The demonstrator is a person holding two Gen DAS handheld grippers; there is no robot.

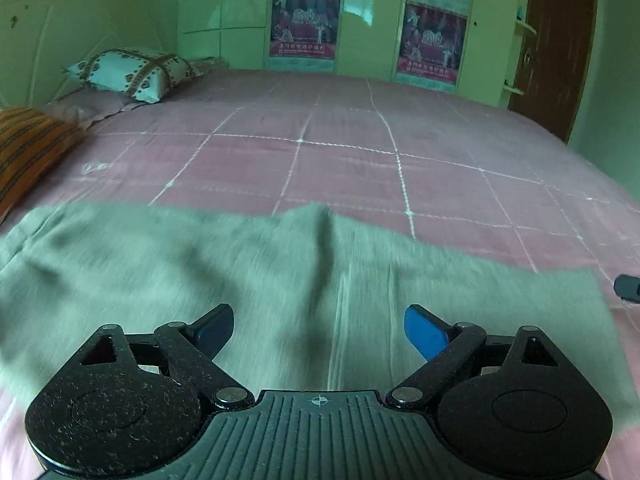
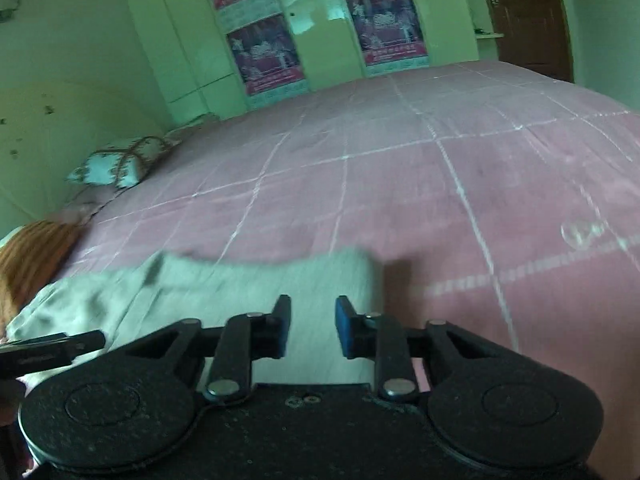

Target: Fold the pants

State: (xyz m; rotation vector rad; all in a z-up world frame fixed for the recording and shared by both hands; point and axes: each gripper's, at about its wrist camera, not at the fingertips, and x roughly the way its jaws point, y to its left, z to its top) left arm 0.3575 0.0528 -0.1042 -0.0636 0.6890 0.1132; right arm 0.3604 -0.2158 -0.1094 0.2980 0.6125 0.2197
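Grey-green pants (image 1: 200, 272) lie spread across the near part of a pink bed (image 1: 340, 152). My left gripper (image 1: 320, 326) is wide open just above the cloth, with nothing between its blue pads. In the right wrist view the pants (image 2: 224, 292) reach from the left to a folded edge near the middle. My right gripper (image 2: 313, 326) is open over that right end of the cloth and holds nothing. The tip of the right gripper shows at the right edge of the left wrist view (image 1: 628, 288). The left gripper's tip shows at the left of the right wrist view (image 2: 52, 350).
A patterned pillow (image 1: 132, 72) and an orange striped cushion (image 1: 28, 152) lie at the bed's left end. White wardrobes with posters (image 1: 304, 20) stand behind the bed. A brown door (image 1: 556, 48) is at the far right.
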